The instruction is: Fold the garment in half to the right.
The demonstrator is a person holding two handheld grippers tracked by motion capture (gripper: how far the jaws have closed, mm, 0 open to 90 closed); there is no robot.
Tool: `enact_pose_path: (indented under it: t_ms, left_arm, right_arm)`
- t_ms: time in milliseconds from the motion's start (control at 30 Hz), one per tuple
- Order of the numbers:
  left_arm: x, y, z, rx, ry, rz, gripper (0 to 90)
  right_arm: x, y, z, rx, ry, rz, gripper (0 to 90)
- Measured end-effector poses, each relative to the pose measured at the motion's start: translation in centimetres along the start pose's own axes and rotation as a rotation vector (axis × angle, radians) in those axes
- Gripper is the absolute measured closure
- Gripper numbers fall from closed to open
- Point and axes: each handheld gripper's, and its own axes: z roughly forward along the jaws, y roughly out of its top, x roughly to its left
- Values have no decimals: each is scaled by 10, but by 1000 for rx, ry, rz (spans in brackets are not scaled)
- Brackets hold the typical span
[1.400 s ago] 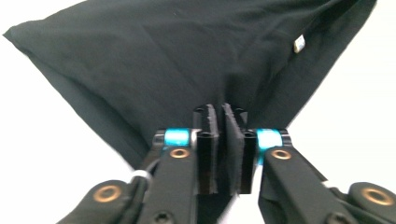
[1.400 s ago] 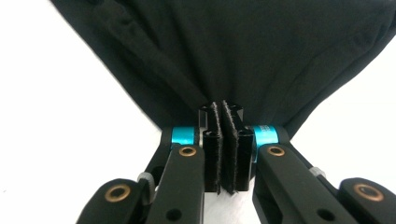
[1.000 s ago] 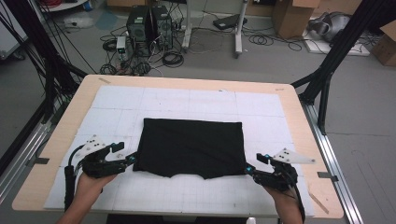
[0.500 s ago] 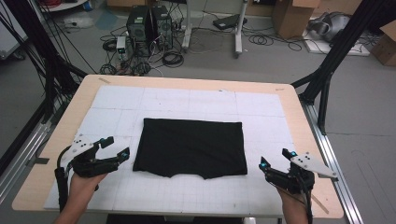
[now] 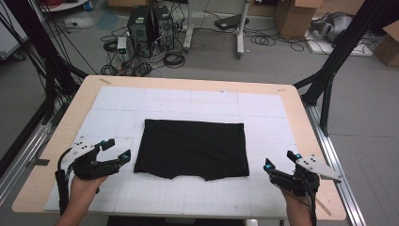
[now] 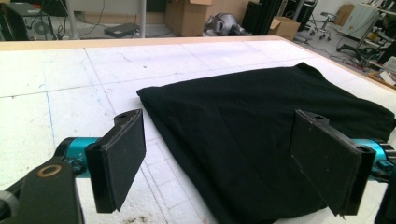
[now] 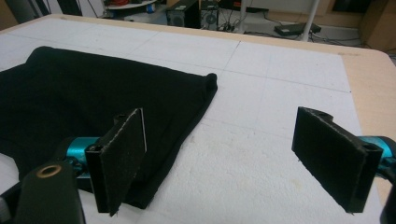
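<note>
Evidently a fold is between steps: the black cloth (image 5: 192, 148) lies flat mid-desk (image 5: 188, 87), folded to a rectangle, and nothing grips it. The left gripper (image 5: 117, 151) hovers just beside its left edge, the right gripper (image 5: 278, 161) near its right edge; both have their jaws spread wide and empty. Next, I judge, each must close on a near corner to fold again.

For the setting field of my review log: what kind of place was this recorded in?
Most likely a lab or workshop: desktop computer towers and loose cables on the floor, cardboard boxes, and a black frame around the table.
</note>
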Motion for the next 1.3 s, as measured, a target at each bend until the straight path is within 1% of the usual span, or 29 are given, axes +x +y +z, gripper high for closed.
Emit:
enact_pose_path:
  t_ms: [133, 200, 300, 367, 433, 467, 500, 567, 600, 633, 700, 800, 900, 933, 967, 1033, 1133, 1200, 1233, 1300]
  left_arm:
    - [1, -1, 1, 7, -3, -7, 192]
    - [2, -1, 3, 19, -7, -6, 192]
    - [3, -5, 10, 61, -4, -7, 192]
    - [4, -8, 14, 80, -4, -24, 194]
    - [3, -10, 17, 105, -6, -25, 194]
    - [2, -11, 18, 119, -7, -27, 194]
    - [2, -12, 20, 130, -6, -32, 195]
    - [1, -15, 23, 145, -18, -47, 196]
    - [1, -16, 25, 156, -17, -50, 196]
    - [1, -17, 27, 165, -17, -60, 196]
    - [2, -19, 31, 186, -20, -91, 198]
    - [2, -22, 38, 219, 1, -103, 201]
    - [2, -24, 42, 239, 26, -113, 207]
    - [2, -25, 43, 248, 28, -113, 208]
    - [1, -25, 44, 250, 22, -118, 210]
    - [0, -27, 46, 260, 14, -116, 211]
    - [-3, -29, 49, 295, 18, -106, 252]
    - [-6, -30, 51, 313, 17, -100, 261]
    - [-7, -31, 51, 322, 12, -91, 279]
    - [-9, -32, 52, 338, 10, -85, 362]
  right_arm:
    - [0, 0, 3, 4, 4, 6, 163]
    - [1, -1, 5, 8, 5, 6, 163]
    - [1, -1, 8, 14, 7, 7, 163]
    - [1, -2, 9, 20, 8, 12, 163]
    - [2, -2, 10, 26, 10, 13, 163]
    - [2, -2, 11, 23, 11, 5, 163]
    - [3, -2, 11, 25, 11, 8, 163]
    - [4, -2, 12, 33, 13, 0, 163]
    - [5, -2, 12, 34, 11, -4, 163]
    - [5, -3, 13, 37, 9, -6, 163]
    - [5, -3, 12, 42, 10, -12, 164]
    - [6, -4, 11, 49, 8, -10, 164]
    - [5, -6, 10, 54, 2, -14, 164]
    - [5, -7, 10, 54, 1, -21, 164]
    - [5, -7, 9, 59, 0, -17, 164]
    - [5, -8, 8, 61, -2, -22, 164]
    - [5, -9, 8, 62, -5, -25, 164]
    - [6, -8, 7, 64, -6, -26, 164]
    - [6, -8, 7, 64, -6, -28, 164]
    - [6, -8, 8, 66, -4, -31, 164]
